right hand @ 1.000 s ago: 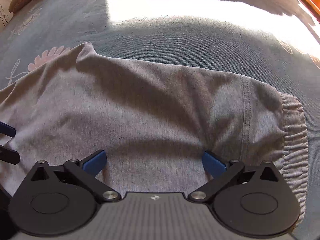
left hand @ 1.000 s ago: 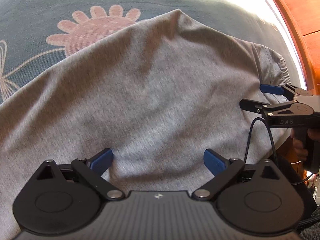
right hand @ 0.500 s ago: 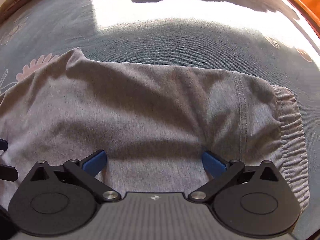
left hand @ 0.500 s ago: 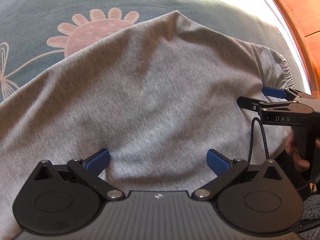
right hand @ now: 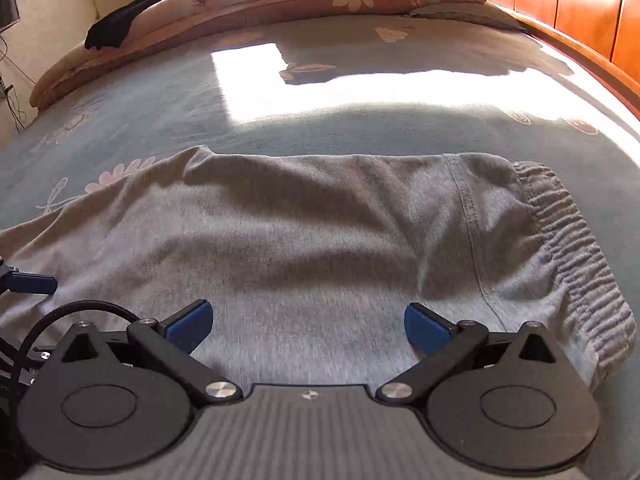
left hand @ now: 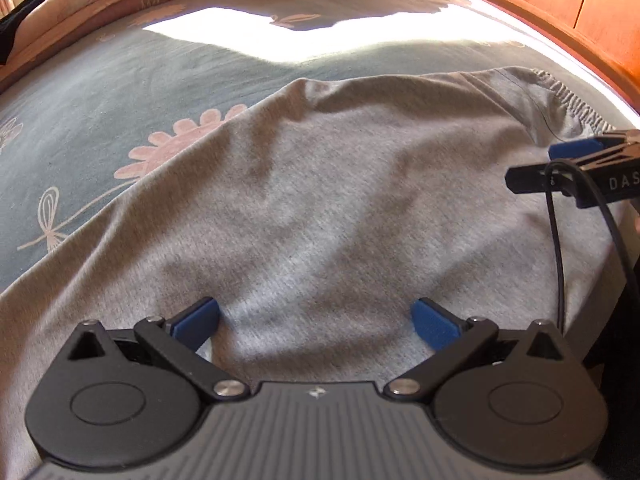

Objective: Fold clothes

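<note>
**Grey pants flat on bed, both tools spread, nothing gripped**

Grey pants (right hand: 320,240) lie across the blue-grey floral bedsheet (right hand: 360,128), near the front edge of the bed. Elastic waistband (right hand: 576,248) sits at the right end in the right wrist view; a stitched seam (right hand: 468,224) runs just inboard of it. Fabric has shallow wrinkles, mostly flat. Legs run off frame to the left.

Left tool (left hand: 316,320): blue pads spread wide, held low over the pants' middle section. Cloth between the pads, but they are not closed on it. Whether the pad tips touch the fabric: cannot tell.

Right tool (right hand: 308,322): pads likewise spread wide, over the pants just left of the seam and waistband. Released, nothing gripped. It also shows in the left wrist view at the right edge, side-on, with a black cable (left hand: 560,240) looping down from it.

The left tool's blue tip pokes into the right wrist view at the left edge. The two tools sit side by side over the near edge of the garment.

Sun patch (right hand: 360,92) falls on the sheet beyond the pants. Folded quilt (right hand: 280,4) at the far end with a dark sock (right hand: 128,16) lying on it. Wooden bed frame (right hand: 580,12) along the right.
</note>
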A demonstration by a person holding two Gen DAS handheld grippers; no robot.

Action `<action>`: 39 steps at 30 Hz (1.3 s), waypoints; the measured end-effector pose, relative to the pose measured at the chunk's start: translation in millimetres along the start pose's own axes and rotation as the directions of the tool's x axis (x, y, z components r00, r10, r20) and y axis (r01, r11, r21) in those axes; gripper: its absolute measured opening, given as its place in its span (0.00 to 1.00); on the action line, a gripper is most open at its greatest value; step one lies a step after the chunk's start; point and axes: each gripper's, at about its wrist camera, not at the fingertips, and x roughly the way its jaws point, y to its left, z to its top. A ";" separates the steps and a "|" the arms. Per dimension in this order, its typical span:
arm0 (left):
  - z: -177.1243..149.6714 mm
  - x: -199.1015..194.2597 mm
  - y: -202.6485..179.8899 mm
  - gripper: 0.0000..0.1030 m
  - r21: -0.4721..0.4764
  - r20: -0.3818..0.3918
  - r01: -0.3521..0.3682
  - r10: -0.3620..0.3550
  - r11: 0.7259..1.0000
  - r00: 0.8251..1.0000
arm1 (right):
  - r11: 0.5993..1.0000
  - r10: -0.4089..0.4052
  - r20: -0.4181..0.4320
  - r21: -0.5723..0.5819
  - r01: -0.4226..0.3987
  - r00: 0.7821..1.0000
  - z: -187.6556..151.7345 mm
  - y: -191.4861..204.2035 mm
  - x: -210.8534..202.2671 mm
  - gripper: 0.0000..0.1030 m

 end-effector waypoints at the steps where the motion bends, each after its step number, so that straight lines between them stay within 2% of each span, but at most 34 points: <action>1: -0.4 -2.0 3.7 0.99 -0.034 0.016 0.007 -0.006 0.999 1.000 | 0.999 0.026 0.001 0.041 -0.026 1.000 -7.7 -3.6 -14.6 1.00; 2: -0.8 -4.0 7.4 0.99 -0.068 0.031 0.014 -0.012 0.998 0.999 | 0.994 0.075 0.010 0.077 -0.076 0.997 -15.7 -8.6 -37.9 1.00; 4: 1.5 -3.9 8.7 0.99 -0.112 0.040 0.016 -0.011 0.994 0.999 | 0.983 0.152 0.097 0.085 -0.160 0.984 -30.5 -18.7 -83.1 1.00; 7: 6.7 -0.3 6.1 0.99 -0.157 0.047 -0.016 0.024 0.987 0.999 | 0.984 0.146 0.254 0.063 -0.167 0.956 -53.0 -37.0 -140.2 1.00; 8: 7.0 2.6 3.6 0.99 -0.173 0.055 -0.035 0.046 0.984 0.997 | 0.986 0.131 0.300 0.063 -0.156 0.945 -58.0 -43.7 -150.6 1.00; 10: 8.5 5.9 -3.4 0.99 -0.162 0.049 -0.076 0.085 0.984 0.995 | 0.985 0.129 0.340 0.062 -0.159 0.932 -60.4 -55.5 -156.2 1.00; 12: 9.3 3.1 -10.3 0.99 -0.167 0.040 -0.106 0.114 0.980 0.993 | 0.984 0.121 0.352 0.078 -0.158 0.928 -54.4 -61.4 -144.8 1.00; 13: 9.0 -0.9 -11.6 0.99 -0.191 0.054 -0.095 0.107 0.977 0.993 | 0.985 0.119 0.368 0.075 -0.157 0.922 -51.4 -60.4 -135.7 1.00; 15: 4.9 -13.1 -16.0 0.99 -0.219 0.128 -0.040 0.069 0.975 0.989 | 0.990 0.120 0.394 0.019 -0.138 0.911 -46.1 -50.2 -107.3 1.00; 18: -11.7 -22.2 -30.2 0.99 -0.241 0.229 0.016 0.041 0.971 0.973 | 0.985 0.152 0.402 -0.135 -0.106 0.903 -46.5 -26.2 -63.2 1.00; 19: -17.5 -22.3 -35.2 0.99 -0.240 0.249 0.032 0.029 0.970 0.968 | 0.982 0.150 0.405 -0.163 -0.090 0.902 -50.3 -20.2 -51.9 1.00; 21: -30.3 -14.3 -45.1 0.99 -0.225 0.243 0.070 -0.014 0.972 0.970 | 0.982 0.130 0.368 -0.173 -0.070 0.921 -59.1 -15.4 -33.8 1.00; 22: -36.6 -11.4 -49.9 0.99 -0.210 0.245 0.064 -0.011 0.976 0.970 | 0.984 0.120 0.341 -0.166 -0.066 0.932 -64.8 -17.1 -28.3 1.00; 24: -45.7 -13.5 -63.0 0.99 -0.158 0.251 0.000 0.040 0.987 0.967 | 0.979 0.117 0.356 -0.196 -0.049 0.927 -80.1 -21.5 -31.2 1.00; 27: -50.3 -19.1 -69.1 0.99 -0.168 0.244 -0.010 0.052 0.986 0.968 | 0.968 0.113 0.357 -0.248 -0.022 0.927 -92.7 -24.0 -40.7 1.00; 29: -51.0 -24.8 -66.3 0.99 -0.206 0.246 0.017 0.035 0.979 0.969 | 0.973 0.112 0.370 -0.229 -0.026 0.922 -92.5 -29.3 -47.6 1.00; 30: -49.8 -28.7 -63.5 0.99 -0.223 0.259 0.043 0.016 0.974 0.966 | 0.977 0.120 0.391 -0.207 -0.040 0.913 -89.3 -34.5 -52.1 1.00; 32: -44.9 -38.8 -60.2 0.99 -0.237 0.320 0.101 -0.021 0.966 0.947 | 0.985 0.131 0.440 -0.162 -0.066 0.889 -78.7 -47.2 -58.9 1.00; 33: -41.8 -42.6 -60.2 0.99 -0.235 0.346 0.124 -0.036 0.964 0.938 | 0.987 0.134 0.446 -0.145 -0.077 0.885 -72.6 -53.5 -58.6 1.00; 36: -24.4 -43.9 -70.4 0.99 -0.197 0.372 0.176 -0.093 0.964 0.924 | 0.996 0.087 0.428 -0.051 -0.072 0.900 -61.7 -75.3 -44.6 1.00; 37: -20.7 -42.0 -75.9 0.99 -0.180 0.374 0.189 -0.110 0.965 0.921 | 0.996 0.088 0.426 -0.011 -0.092 0.901 -64.0 -84.5 -39.1 1.00; 38: -18.3 -39.1 -82.2 0.99 -0.156 0.374 0.199 -0.129 0.968 0.918 | 0.993 0.094 0.430 0.024 -0.115 0.898 -66.8 -93.0 -34.7 1.00; 39: -16.8 -33.8 -91.1 0.99 -0.121 0.369 0.207 -0.150 0.971 0.917 | 0.989 0.113 0.454 0.037 -0.145 0.884 -71.0 -98.1 -34.6 1.00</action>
